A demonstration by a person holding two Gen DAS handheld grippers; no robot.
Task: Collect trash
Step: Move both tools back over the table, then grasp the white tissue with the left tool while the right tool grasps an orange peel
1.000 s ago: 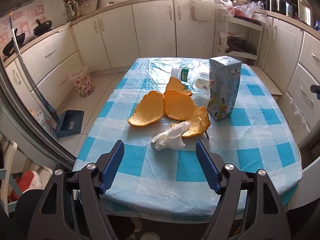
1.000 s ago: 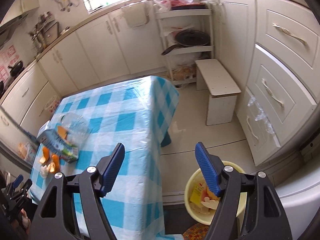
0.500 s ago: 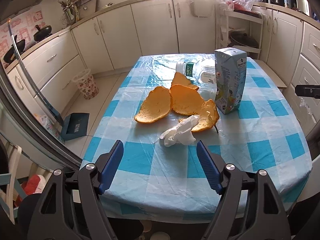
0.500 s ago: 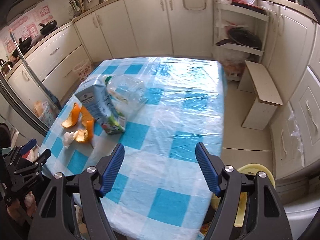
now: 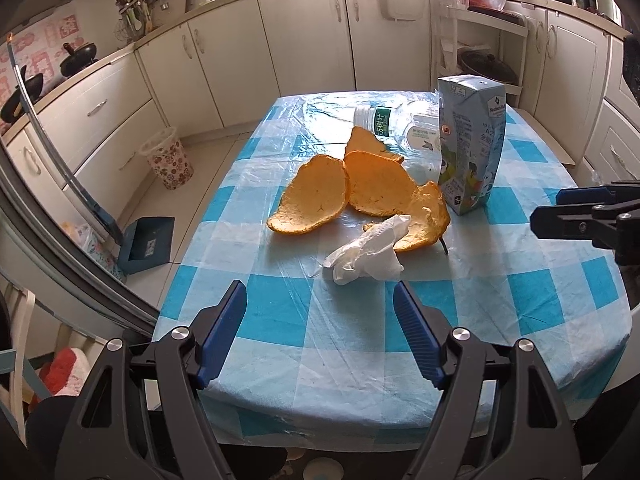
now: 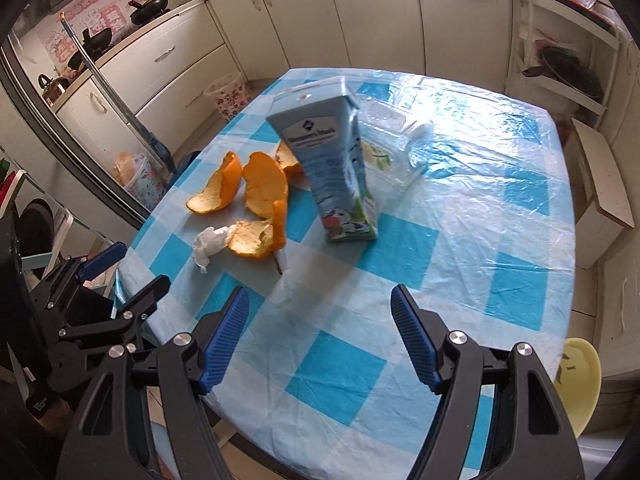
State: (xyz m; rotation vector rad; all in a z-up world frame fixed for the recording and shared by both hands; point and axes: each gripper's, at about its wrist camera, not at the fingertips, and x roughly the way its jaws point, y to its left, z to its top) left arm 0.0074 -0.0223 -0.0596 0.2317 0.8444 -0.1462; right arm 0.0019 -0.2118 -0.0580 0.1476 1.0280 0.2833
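On the blue-checked table (image 5: 360, 344) lie several orange peels (image 5: 320, 196), a crumpled white tissue (image 5: 368, 256), a clear plastic bottle (image 5: 400, 126) on its side and an upright blue milk carton (image 5: 472, 144). My left gripper (image 5: 320, 332) is open and empty, over the near table edge just short of the tissue. My right gripper (image 6: 320, 336) is open and empty above the table's right side, facing the carton (image 6: 332, 168), with the peels (image 6: 256, 200) and tissue (image 6: 210, 242) to its left. It also shows in the left wrist view (image 5: 560, 212).
A yellow bin (image 6: 578, 384) stands on the floor right of the table. A floral basket (image 5: 168, 158), a blue dustpan (image 5: 146, 244) and a broom stand on the left. White cabinets (image 5: 304, 36) ring the room. A low white stool (image 6: 604, 184) stands at the right.
My right gripper has swung left from above the yellow bin and floor to over the table, facing the carton. My left gripper has barely moved, drawing slightly nearer the tissue.
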